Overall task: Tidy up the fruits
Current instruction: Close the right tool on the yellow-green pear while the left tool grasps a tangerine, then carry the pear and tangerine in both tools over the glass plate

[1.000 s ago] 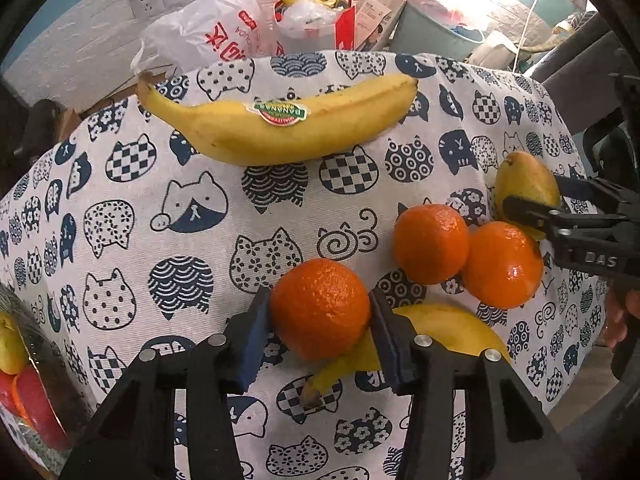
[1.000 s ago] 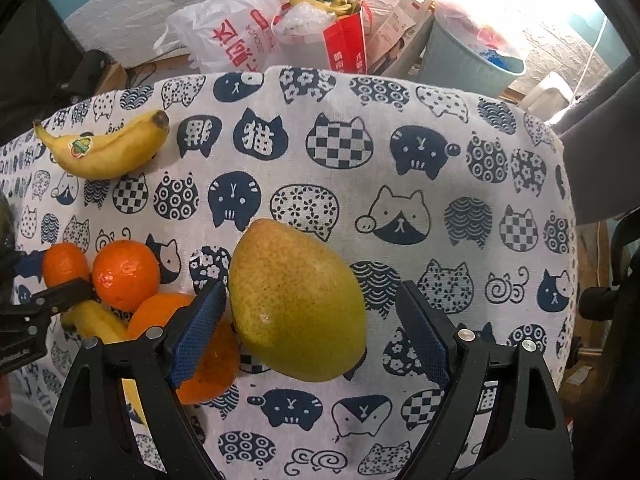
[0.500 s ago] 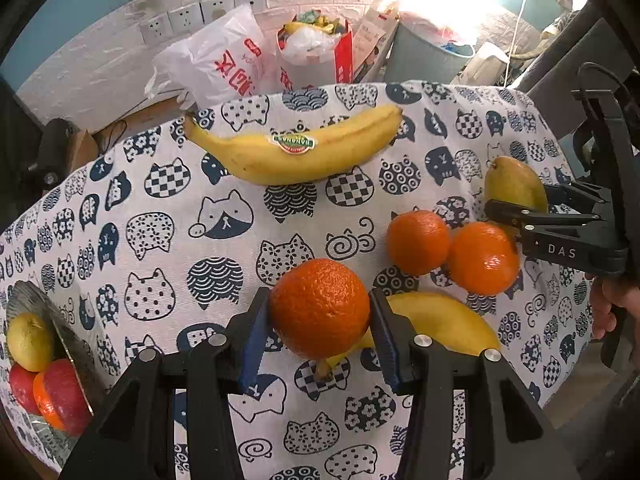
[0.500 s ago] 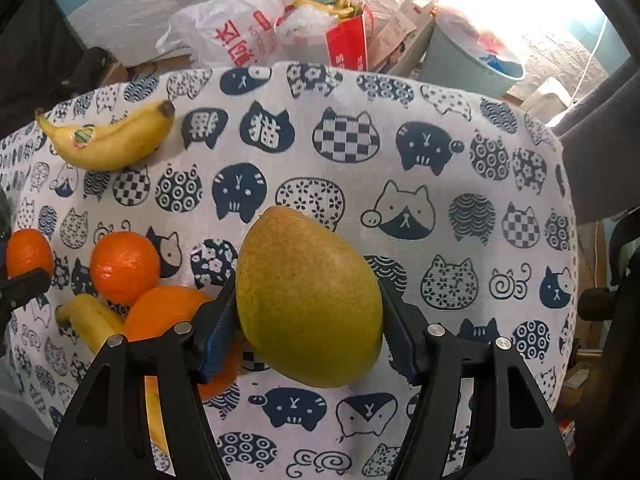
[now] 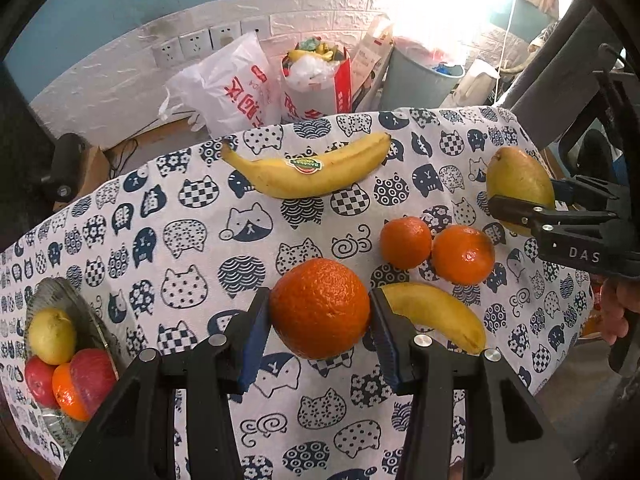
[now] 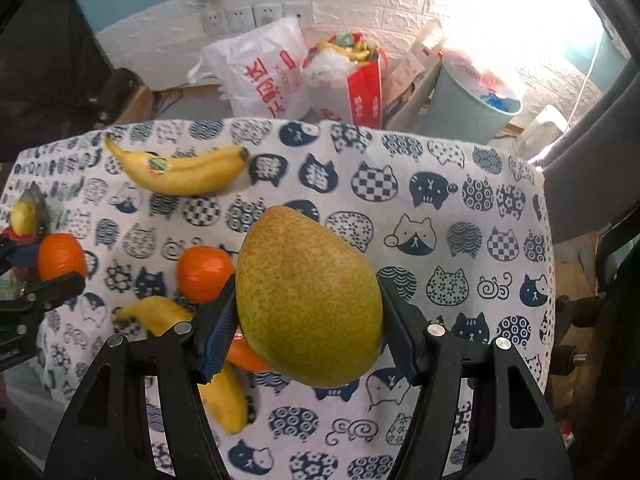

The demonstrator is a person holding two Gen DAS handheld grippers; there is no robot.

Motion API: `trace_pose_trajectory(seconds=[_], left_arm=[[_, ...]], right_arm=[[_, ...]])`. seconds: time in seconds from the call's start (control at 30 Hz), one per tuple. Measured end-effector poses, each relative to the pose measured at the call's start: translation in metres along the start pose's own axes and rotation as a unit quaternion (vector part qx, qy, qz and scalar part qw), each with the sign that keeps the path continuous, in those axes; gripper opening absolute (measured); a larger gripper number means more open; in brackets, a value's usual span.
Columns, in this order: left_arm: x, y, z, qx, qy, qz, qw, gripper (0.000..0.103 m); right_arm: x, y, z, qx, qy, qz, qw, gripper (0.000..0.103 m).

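My left gripper (image 5: 318, 302) is shut on a large orange (image 5: 320, 312), held above the cat-print tablecloth (image 5: 192, 240). My right gripper (image 6: 307, 292) is shut on a yellow-green pear (image 6: 308, 296), lifted off the cloth. In the left wrist view that pear (image 5: 516, 176) shows at the right between the right gripper's fingers (image 5: 516, 212). On the cloth lie a stickered banana (image 5: 308, 172), two mandarins (image 5: 405, 242) (image 5: 462, 254) and a second banana (image 5: 436, 316). A glass bowl (image 5: 60, 286) at the left edge holds a yellow fruit, red apples and an orange.
Behind the table's far edge stand a white plastic bag (image 5: 232, 84), a red-and-white bag of rubbish (image 5: 316, 80) and a grey bin (image 5: 420, 76). A person's hand (image 5: 616, 312) grips the right tool. A dark chair (image 6: 592, 176) stands to the right.
The right jaws have closed onto the pear, which stood loose between them a second ago. Both grippers have risen with their fruit, and the bowl has come into the left wrist view.
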State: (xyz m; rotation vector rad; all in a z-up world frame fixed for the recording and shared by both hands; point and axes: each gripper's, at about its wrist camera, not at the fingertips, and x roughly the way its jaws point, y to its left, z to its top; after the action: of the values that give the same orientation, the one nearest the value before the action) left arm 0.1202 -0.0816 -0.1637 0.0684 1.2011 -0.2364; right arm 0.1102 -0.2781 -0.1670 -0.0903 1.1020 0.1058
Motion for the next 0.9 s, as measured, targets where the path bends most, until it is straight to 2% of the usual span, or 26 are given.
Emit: trace_pose_trajectory(seconds=[0.4,0.9], left_arm=[[-0.039,0.017,-0.019,-0.011,-0.025,-0.004,0.9996,0.049],[-0.076,0.06,-0.052,-0.042,-0.045,0.007,0.9981,0.049]], right_arm=[[-0.04,0.045,0.004,-0.035,-0.033,0.035,0.998,0.066],[-0.06,0.109,0.003,-0.086,-0.037,0.073,0.993,0.066]])
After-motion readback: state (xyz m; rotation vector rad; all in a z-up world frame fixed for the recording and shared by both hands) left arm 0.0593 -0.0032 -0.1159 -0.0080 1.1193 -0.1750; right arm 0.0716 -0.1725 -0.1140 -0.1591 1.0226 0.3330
